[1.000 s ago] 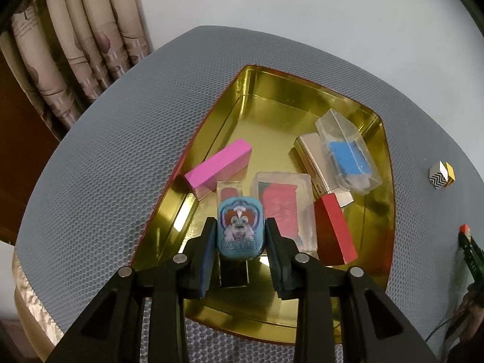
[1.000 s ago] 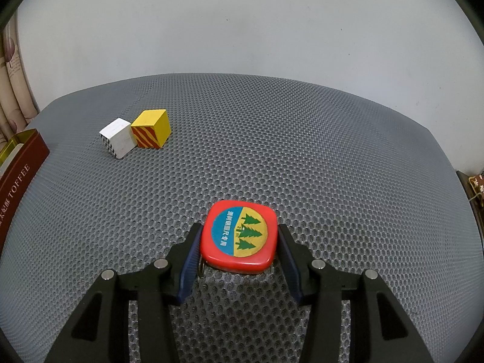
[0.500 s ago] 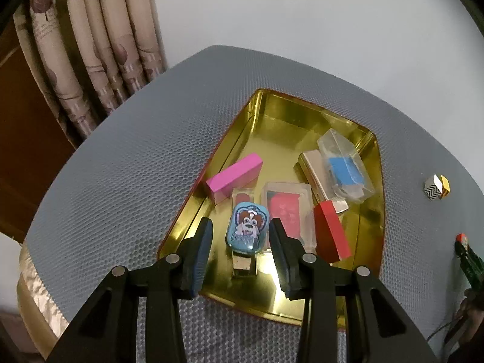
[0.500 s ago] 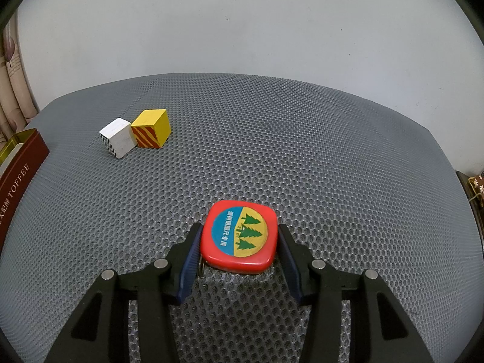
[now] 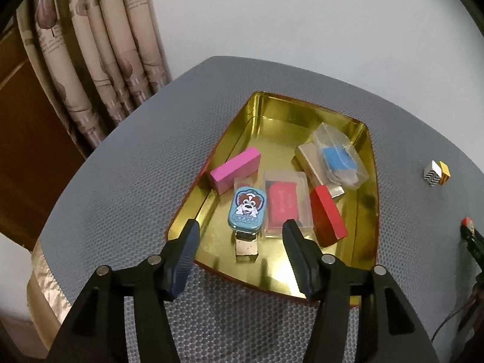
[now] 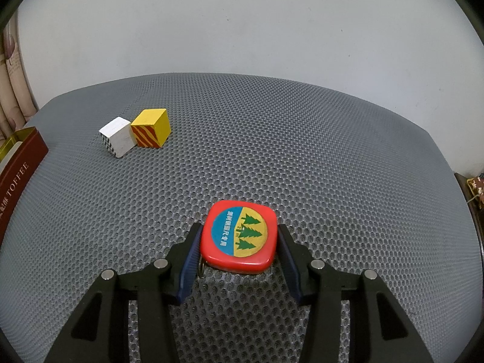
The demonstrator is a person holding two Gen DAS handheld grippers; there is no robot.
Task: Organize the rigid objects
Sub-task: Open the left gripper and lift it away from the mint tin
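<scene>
The blue tin with a cartoon dog lies in the gold tray, propped on a small clear box. My left gripper hangs above the tray's near end; its jaws are opening and stand clear of the tin on both sides. Also in the tray are a pink block, a red block, a clear case with a red insert and a clear box with a blue piece. My right gripper is shut on a red tape measure that rests on the grey mat.
A white patterned cube and a yellow striped cube sit side by side on the mat, beyond the tape measure to its left. The tray's maroon side shows at the left edge. Curtains hang behind the table's left corner.
My left gripper let go of the blue tin, opened wide and drew back and up from the tray. The tin stays in the tray. The right gripper and tape measure have not moved.
</scene>
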